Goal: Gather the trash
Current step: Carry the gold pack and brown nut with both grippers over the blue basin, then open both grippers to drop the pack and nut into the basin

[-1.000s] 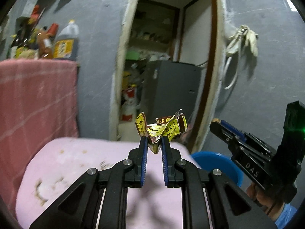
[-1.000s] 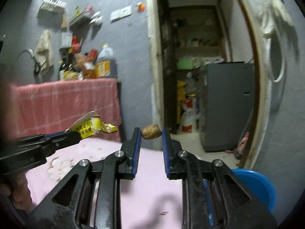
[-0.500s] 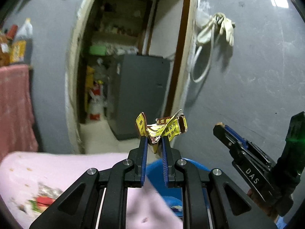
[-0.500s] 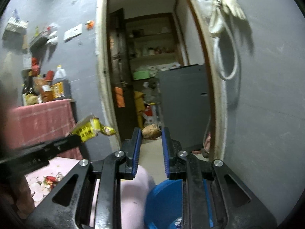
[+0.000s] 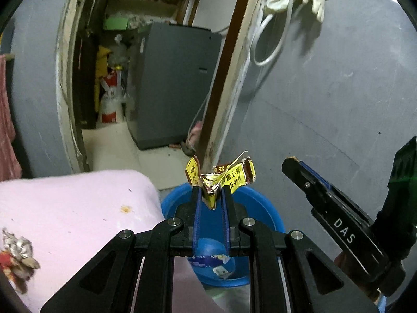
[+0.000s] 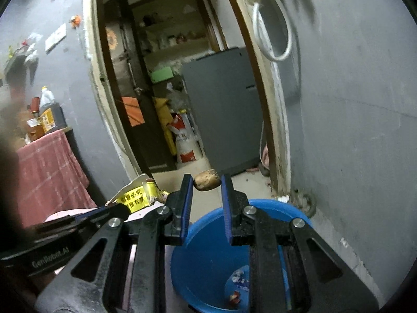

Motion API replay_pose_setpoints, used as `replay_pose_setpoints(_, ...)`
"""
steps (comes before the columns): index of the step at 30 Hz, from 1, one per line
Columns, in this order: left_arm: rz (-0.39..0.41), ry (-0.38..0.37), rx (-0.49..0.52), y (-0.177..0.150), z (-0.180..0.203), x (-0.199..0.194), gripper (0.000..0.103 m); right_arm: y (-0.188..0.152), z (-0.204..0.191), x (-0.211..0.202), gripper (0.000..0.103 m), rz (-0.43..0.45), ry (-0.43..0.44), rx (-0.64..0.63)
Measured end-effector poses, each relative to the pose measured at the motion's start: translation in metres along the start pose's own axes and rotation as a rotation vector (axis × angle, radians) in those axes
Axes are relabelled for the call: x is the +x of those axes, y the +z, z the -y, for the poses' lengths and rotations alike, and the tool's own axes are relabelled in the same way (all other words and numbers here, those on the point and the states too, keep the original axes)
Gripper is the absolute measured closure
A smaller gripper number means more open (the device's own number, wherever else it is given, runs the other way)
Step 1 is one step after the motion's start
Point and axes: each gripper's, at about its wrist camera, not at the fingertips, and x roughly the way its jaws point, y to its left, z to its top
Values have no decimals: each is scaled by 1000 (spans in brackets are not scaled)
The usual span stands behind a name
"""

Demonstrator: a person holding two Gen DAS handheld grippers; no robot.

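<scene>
My left gripper [image 5: 211, 195] is shut on a crumpled yellow wrapper [image 5: 229, 176] and hangs over the rim of a blue bucket [image 5: 265, 208]. In the right wrist view the same wrapper [image 6: 135, 198] shows at the left, pinched in the left gripper [image 6: 117, 208]. My right gripper [image 6: 207, 182] is shut on a small brown lump of trash [image 6: 206, 179], held above the blue bucket [image 6: 208, 247]. The right gripper [image 5: 294, 163] also appears at the right of the left wrist view. Scraps of paper lie at the bucket's bottom.
A pink-covered table [image 5: 73, 208] with a crumpled scrap [image 5: 18, 250] stands left of the bucket. Behind is a doorway with a grey cabinet [image 5: 172, 83]. The grey wall [image 5: 325, 91] is close on the right, with a glove and hose hanging.
Both grippers swung right, away from the pink table and over the blue bucket, each keeping its piece of trash. The red-draped shelf has slid out toward the left edge.
</scene>
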Motion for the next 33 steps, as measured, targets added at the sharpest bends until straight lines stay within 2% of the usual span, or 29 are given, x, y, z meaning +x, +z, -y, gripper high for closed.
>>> replay_pose_setpoints(12,-159,13,-39,-12,0,40,90,-5,21,23,80,-111,-13,69)
replay_pose_setpoints(18,-186,20,-67,-16,-5,45,82,-4,25,25,75,-120,-8,81)
replay_pose_setpoints(21,-173,30,-73,-16,-7,41,77,-4,23,25,69,-116,-4,75)
replay_pose_setpoints(26,-136,57,-82,-11,-13,26,67,-3,19,21,53,-94,1,65)
replay_pose_setpoints(33,-51,126,-111,-4,-32,-6,44,2,4,11,26,-29,27,43)
